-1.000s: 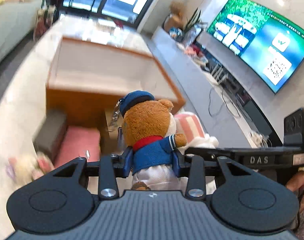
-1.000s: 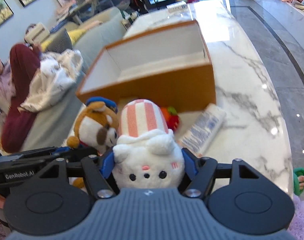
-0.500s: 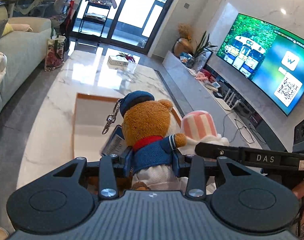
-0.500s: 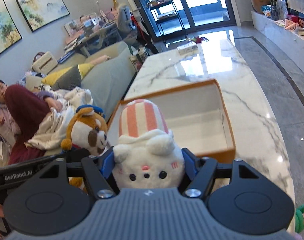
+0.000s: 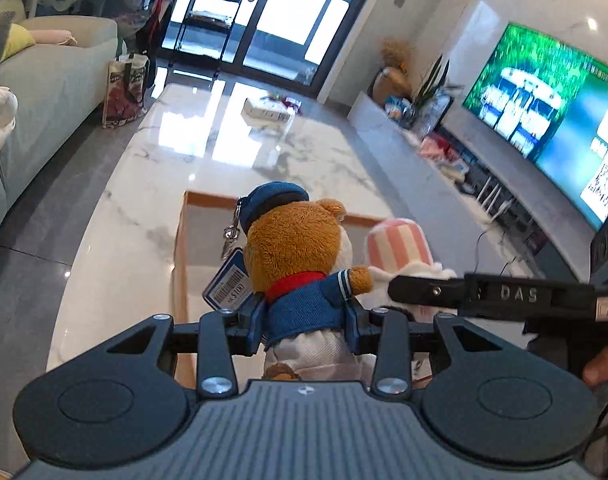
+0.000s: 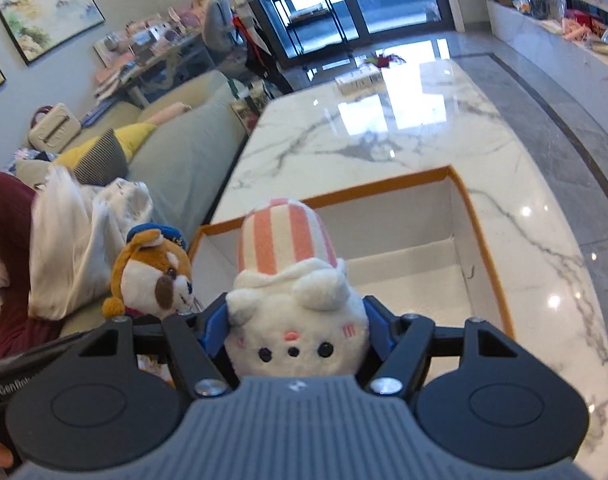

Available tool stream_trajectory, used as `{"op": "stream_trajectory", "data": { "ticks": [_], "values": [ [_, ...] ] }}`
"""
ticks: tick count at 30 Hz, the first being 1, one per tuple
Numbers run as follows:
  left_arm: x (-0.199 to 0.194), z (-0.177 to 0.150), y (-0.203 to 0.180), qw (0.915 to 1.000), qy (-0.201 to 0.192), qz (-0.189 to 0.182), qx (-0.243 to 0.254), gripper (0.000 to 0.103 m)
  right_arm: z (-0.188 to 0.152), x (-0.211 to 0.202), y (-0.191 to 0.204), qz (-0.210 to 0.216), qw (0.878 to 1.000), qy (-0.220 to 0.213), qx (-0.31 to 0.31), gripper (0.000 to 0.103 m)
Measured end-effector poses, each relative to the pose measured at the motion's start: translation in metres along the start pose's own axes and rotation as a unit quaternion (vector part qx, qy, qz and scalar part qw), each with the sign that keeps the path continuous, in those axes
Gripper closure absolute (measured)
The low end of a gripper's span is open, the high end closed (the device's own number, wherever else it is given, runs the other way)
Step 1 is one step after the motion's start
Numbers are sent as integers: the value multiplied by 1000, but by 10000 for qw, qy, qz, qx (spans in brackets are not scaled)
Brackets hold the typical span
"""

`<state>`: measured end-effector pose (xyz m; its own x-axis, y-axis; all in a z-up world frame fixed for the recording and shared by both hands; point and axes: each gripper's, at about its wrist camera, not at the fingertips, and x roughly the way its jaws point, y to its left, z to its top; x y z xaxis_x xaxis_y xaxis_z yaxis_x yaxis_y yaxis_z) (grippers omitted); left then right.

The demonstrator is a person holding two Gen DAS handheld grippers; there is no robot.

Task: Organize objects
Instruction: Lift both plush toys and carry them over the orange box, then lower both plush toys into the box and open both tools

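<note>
- Where the white marble table (image 6: 403, 136) runs toward glass doors, an open orange-edged box (image 6: 479, 240) sits on it, a sofa (image 6: 184, 152) on one side and a lit television (image 5: 551, 120) on the other.
- Brown plush bear (image 5: 296, 248): blue cap, blue jacket, red collar, barcode tag (hanging from a clip).
- White plush cat (image 6: 300, 332): pink-striped hat.
- Left gripper (image 5: 304, 320) is clamped on the bear's body, above the box's near edge.
- Right gripper (image 6: 296, 332) squeezes the cat, just beside the bear, over the box.
</note>
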<state>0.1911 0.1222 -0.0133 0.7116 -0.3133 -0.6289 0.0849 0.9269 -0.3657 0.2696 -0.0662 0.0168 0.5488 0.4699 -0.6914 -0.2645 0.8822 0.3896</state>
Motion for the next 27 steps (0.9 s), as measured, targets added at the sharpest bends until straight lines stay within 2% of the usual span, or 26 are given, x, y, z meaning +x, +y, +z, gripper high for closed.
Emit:
{"op": "stream_trajectory", "data": {
  "ticks": [7,10,21,24,27],
  "values": [
    [34,-16,13,9979,488,366,217,59,-12,60,2,-10,9977,672,37,33],
    [38,-19,7,9962,501,504,508,59,-14,77,2,-91,9962,870,34,33],
    [45,-23,-9,9903,679,577,1068,58,-17,106,5,-370,9919,1215,56,33],
    [44,-22,-8,9915,642,485,1023,58,-18,111,6,-587,9904,1254,47,33],
    [37,-21,-2,9941,603,324,845,56,-20,113,5,-577,9898,1296,150,33]
  ]
}}
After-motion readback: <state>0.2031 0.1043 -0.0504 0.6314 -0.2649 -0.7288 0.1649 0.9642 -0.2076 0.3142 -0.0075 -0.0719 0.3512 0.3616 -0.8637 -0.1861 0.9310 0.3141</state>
